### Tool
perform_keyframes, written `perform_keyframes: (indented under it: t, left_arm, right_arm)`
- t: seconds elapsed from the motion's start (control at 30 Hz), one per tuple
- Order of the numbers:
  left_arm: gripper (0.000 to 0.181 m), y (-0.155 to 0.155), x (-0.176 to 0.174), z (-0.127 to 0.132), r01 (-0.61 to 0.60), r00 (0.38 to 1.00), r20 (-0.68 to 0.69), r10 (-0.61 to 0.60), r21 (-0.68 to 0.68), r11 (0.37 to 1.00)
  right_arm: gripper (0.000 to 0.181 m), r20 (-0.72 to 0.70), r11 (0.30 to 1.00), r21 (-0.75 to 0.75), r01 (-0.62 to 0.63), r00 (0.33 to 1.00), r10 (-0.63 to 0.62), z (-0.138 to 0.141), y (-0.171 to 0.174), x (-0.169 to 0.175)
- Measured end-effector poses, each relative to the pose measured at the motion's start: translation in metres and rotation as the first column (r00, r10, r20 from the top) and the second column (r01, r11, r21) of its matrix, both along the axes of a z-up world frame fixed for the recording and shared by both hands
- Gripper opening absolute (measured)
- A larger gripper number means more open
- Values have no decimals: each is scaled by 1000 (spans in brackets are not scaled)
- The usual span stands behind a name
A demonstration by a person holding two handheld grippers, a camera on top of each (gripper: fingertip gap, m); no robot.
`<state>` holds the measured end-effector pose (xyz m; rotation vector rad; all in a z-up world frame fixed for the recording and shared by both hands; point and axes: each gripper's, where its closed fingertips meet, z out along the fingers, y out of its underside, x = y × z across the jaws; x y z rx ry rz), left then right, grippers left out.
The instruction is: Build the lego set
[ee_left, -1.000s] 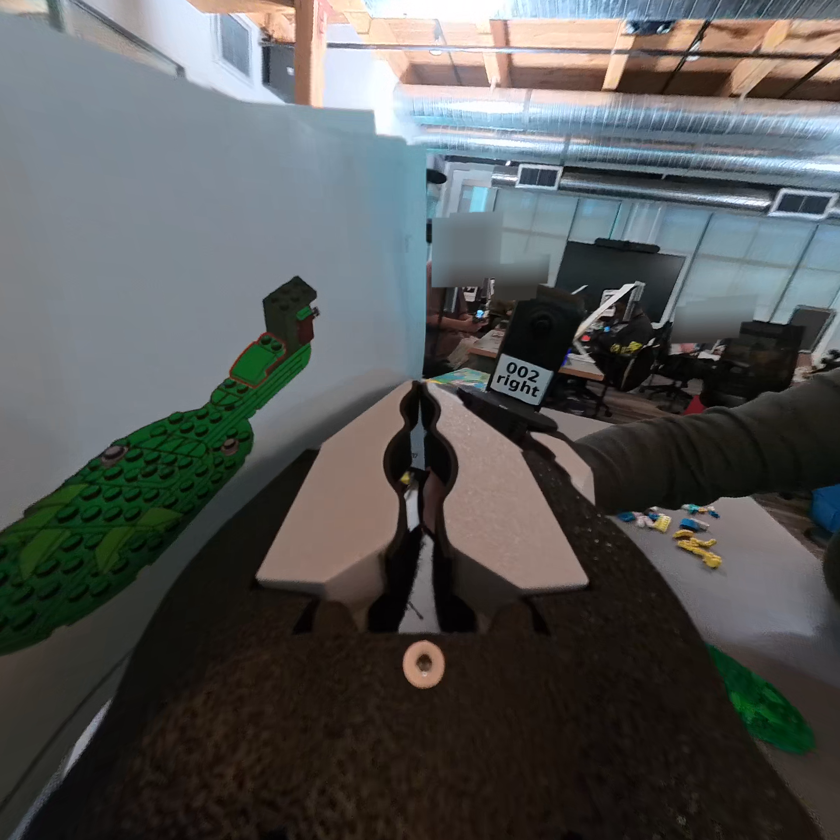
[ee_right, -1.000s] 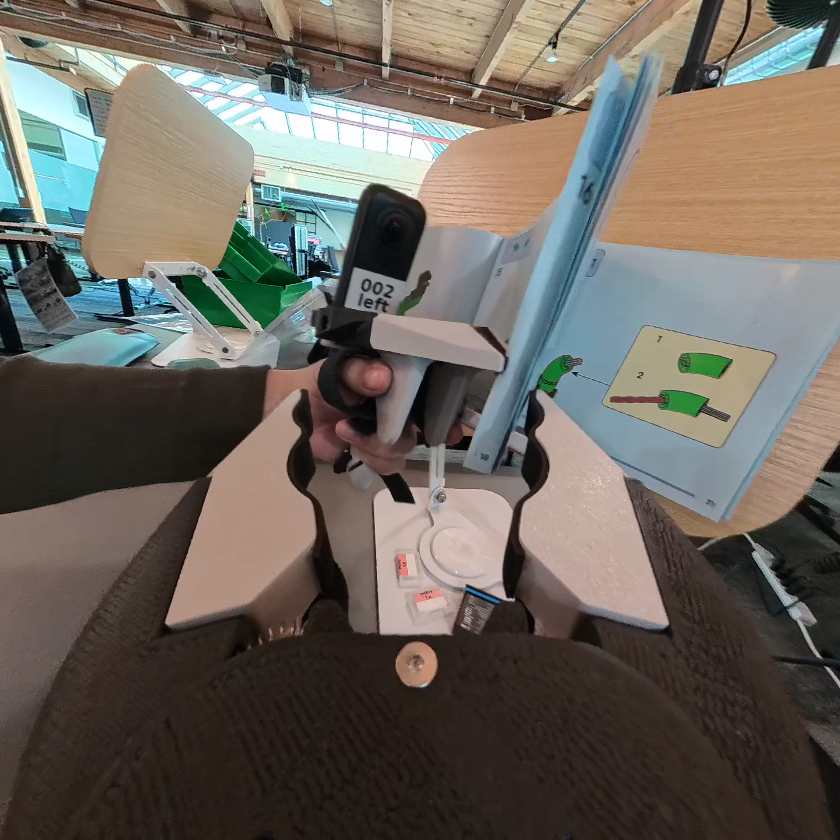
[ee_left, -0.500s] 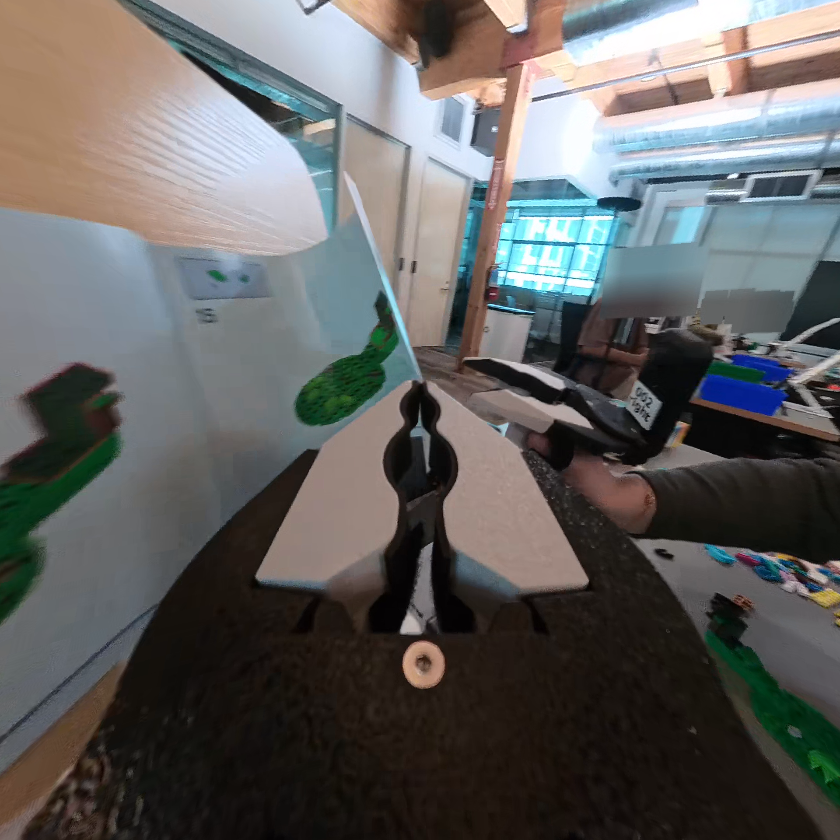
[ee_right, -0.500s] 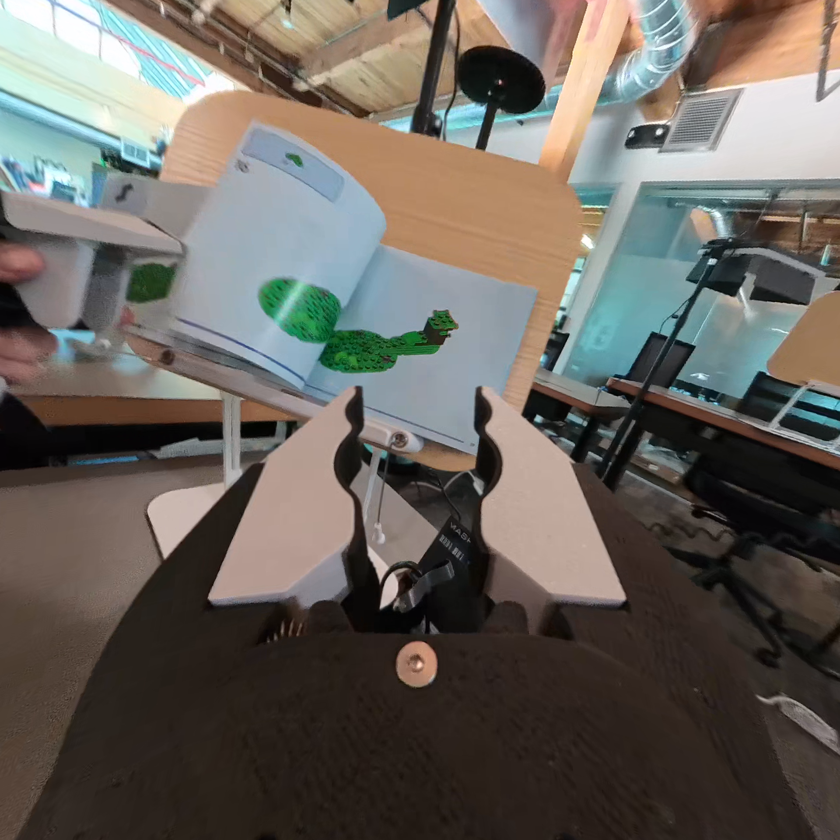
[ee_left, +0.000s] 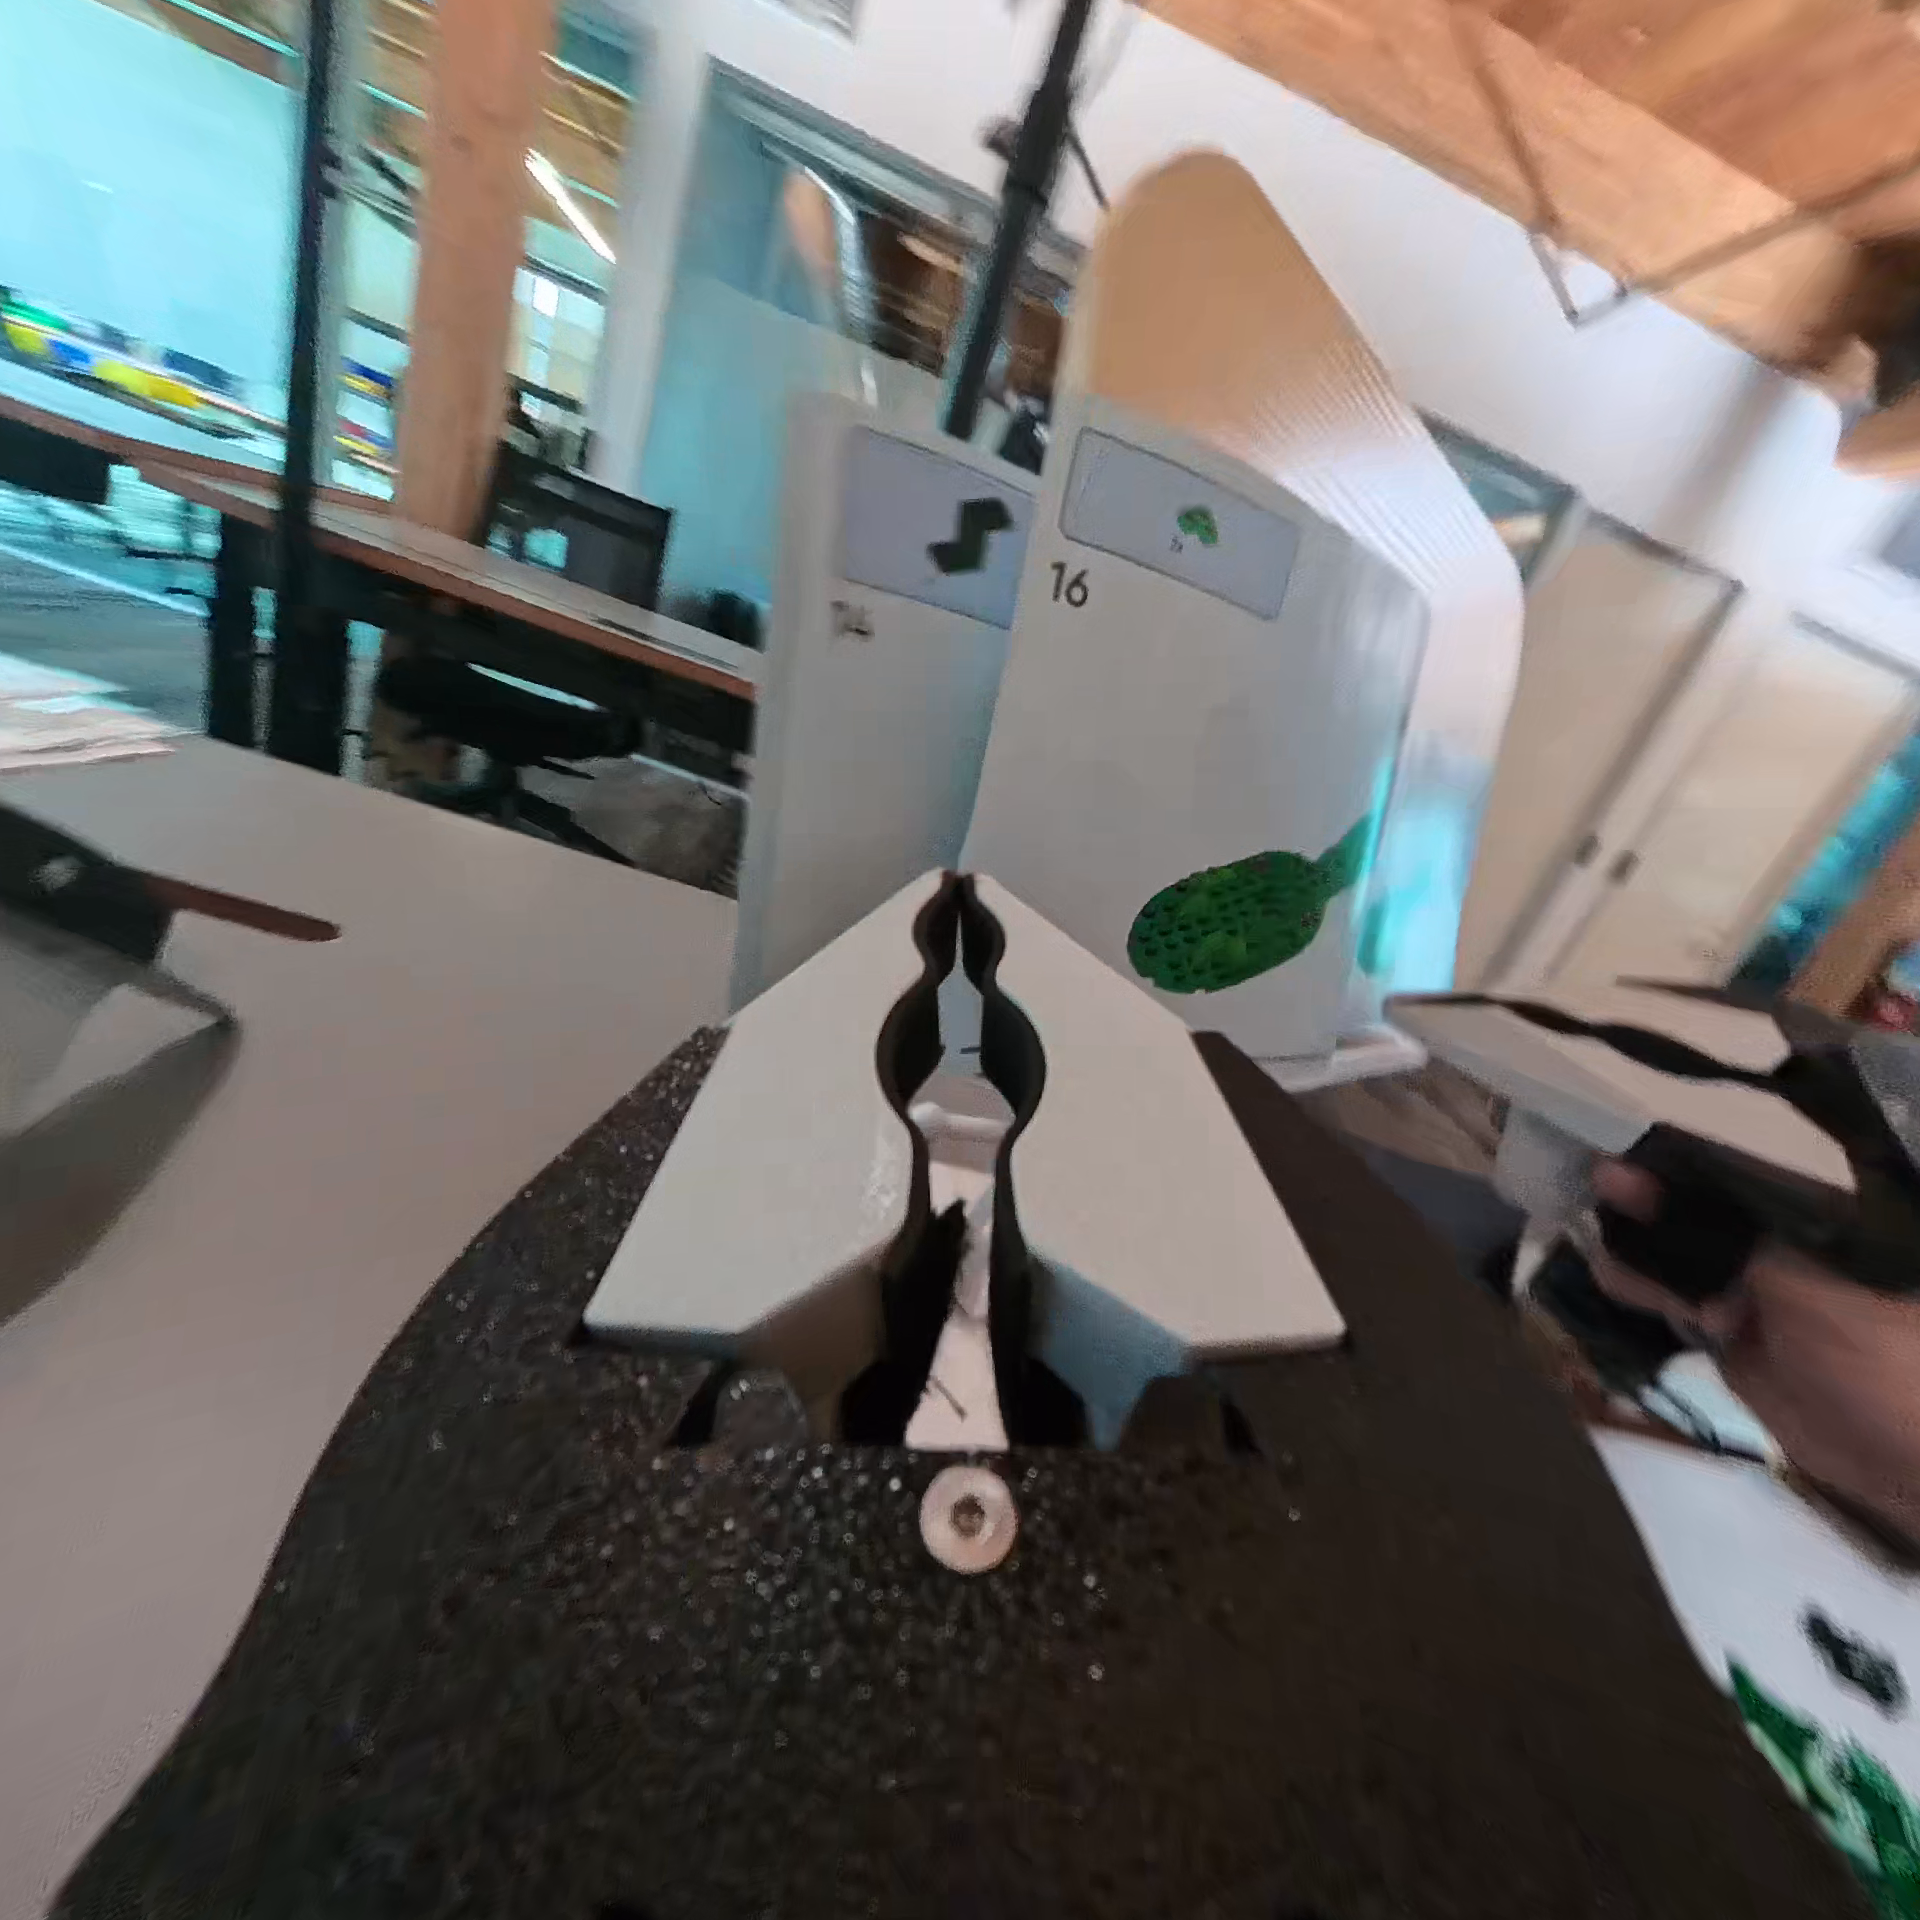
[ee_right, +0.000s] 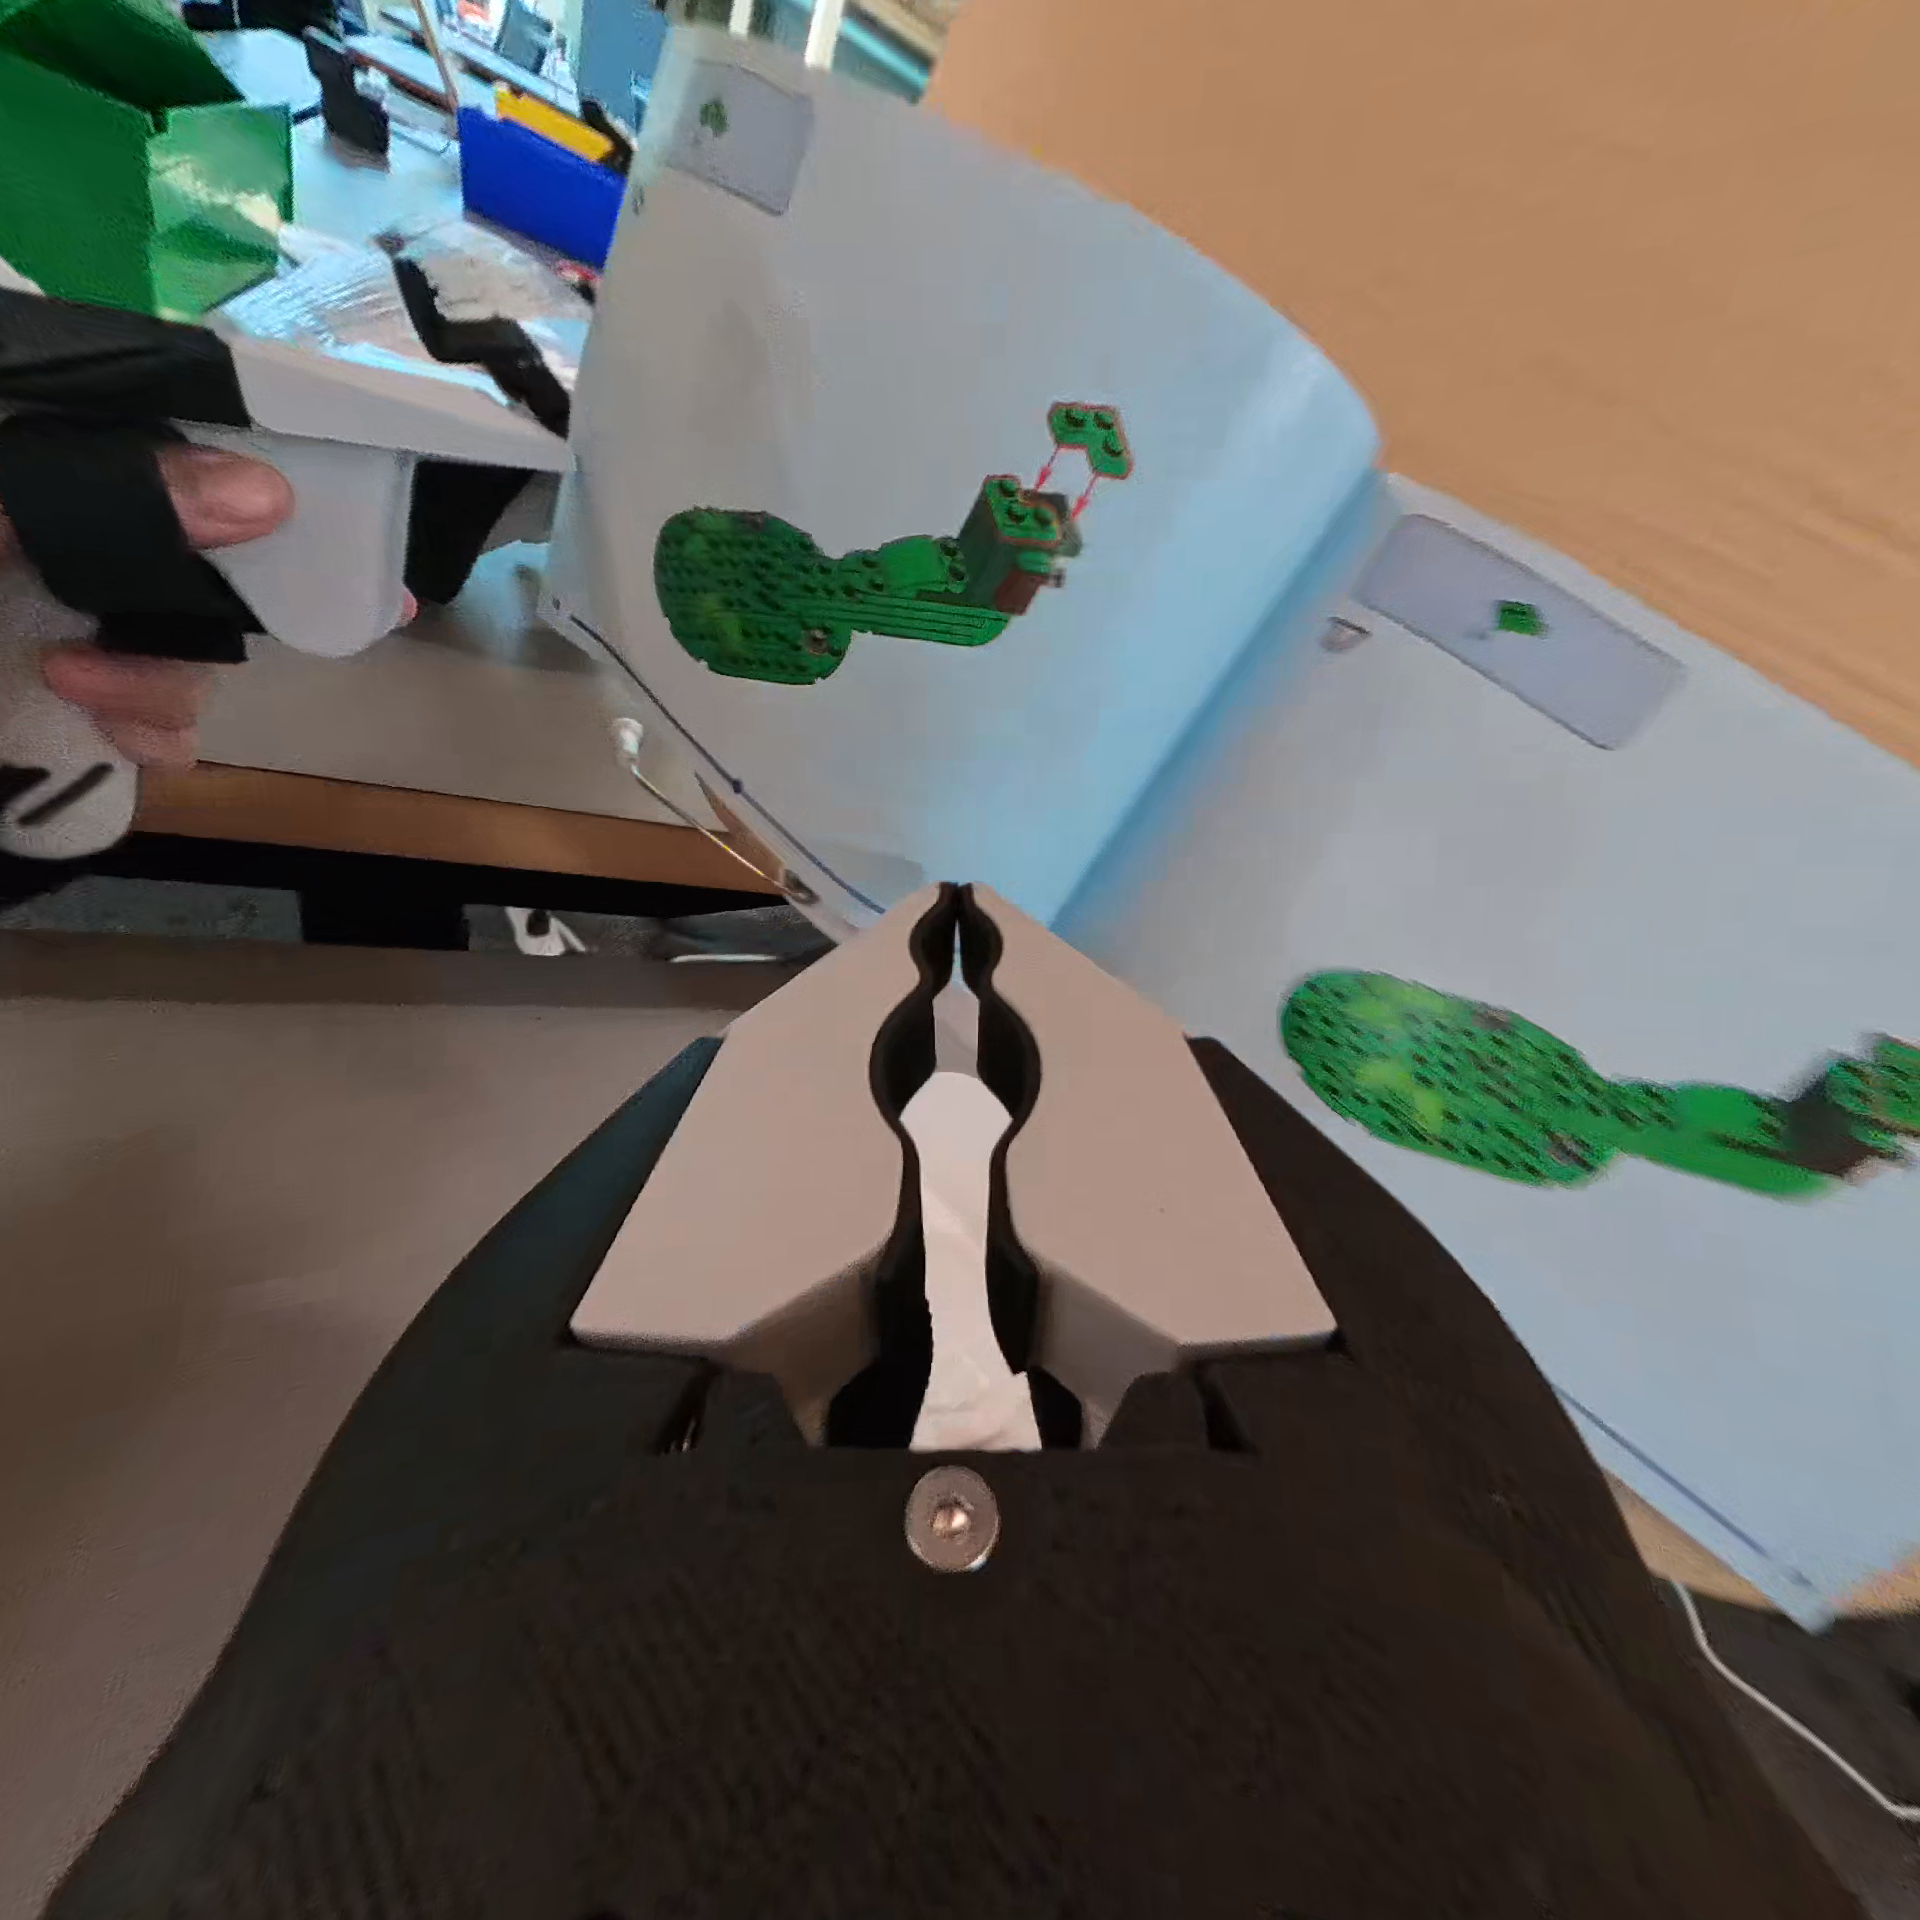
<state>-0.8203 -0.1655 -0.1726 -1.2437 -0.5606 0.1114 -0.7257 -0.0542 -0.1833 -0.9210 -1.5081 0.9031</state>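
Your work surface is a grey table (ee_left: 436, 997) with a wood-coloured edge, running off to the left in the left wrist view. Near your right side, a green lego build (ee_left: 1839, 1766) lies on it, blurred, with a small dark piece (ee_left: 1860, 1668) just beyond. At the far left a thin brown strip (ee_left: 249, 920) lies flat on it.

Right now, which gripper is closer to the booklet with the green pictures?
Right, probably. The right gripper sits at the booklet's bottom edge; the left gripper faces its pages from farther back.
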Motion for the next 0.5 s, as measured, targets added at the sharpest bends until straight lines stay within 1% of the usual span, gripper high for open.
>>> perform_keyframes:
  t: [0.1, 0.13, 0.17, 0.2, 0.23, 0.27, 0.3, 0.37, 0.43, 0.5]
  left_arm:
    - [0, -20, -9, 3, -114, 992, 63, 106, 138, 984]
    - [18, -32, -13, 2, -183, 980, 105, 166, 182, 966]
    - [42, -47, -14, 1, -272, 960, 143, 242, 247, 930]
    - [55, -61, -10, 0, -339, 939, 167, 300, 318, 885]
    - [63, -68, -4, -6, -373, 927, 189, 324, 358, 856]
    - [67, -70, 2, -15, -387, 920, 219, 325, 376, 842]
    - [70, -68, 8, -25, -388, 916, 260, 304, 386, 837]
    - [72, -52, 17, -46, -338, 914, 357, 191, 412, 847]
    - [68, -30, 20, -65, -282, 884, 463, 63, 421, 862]
    - [64, -3, 22, -77, -202, 846, 529, -65, 431, 879]
  right_arm:
    - [0, 41, 1000, 8, -3, 999, 3, -5, -13, -23]
    - [0, 46, 1000, 9, 3, 999, -3, -5, -15, -29]
    - [0, 51, 1000, 3, 7, 999, -8, -5, -17, -34]
    - [0, 57, 1000, -8, 17, 998, -16, -5, -18, -38]
    - [0, 59, 999, -23, 25, 998, -24, -5, -18, -42]
    - [0, 60, 999, -37, 30, 998, -28, -4, -19, -45]
    - [0, 61, 998, -47, 33, 998, -31, -4, -20, -48]
    - [0, 68, 998, -43, 40, 997, -37, -5, -20, -53]
    - [0, 80, 998, -38, 42, 996, -39, -5, -20, -56]
    - [0, 89, 998, -42, 42, 995, -39, -5, -20, -58]
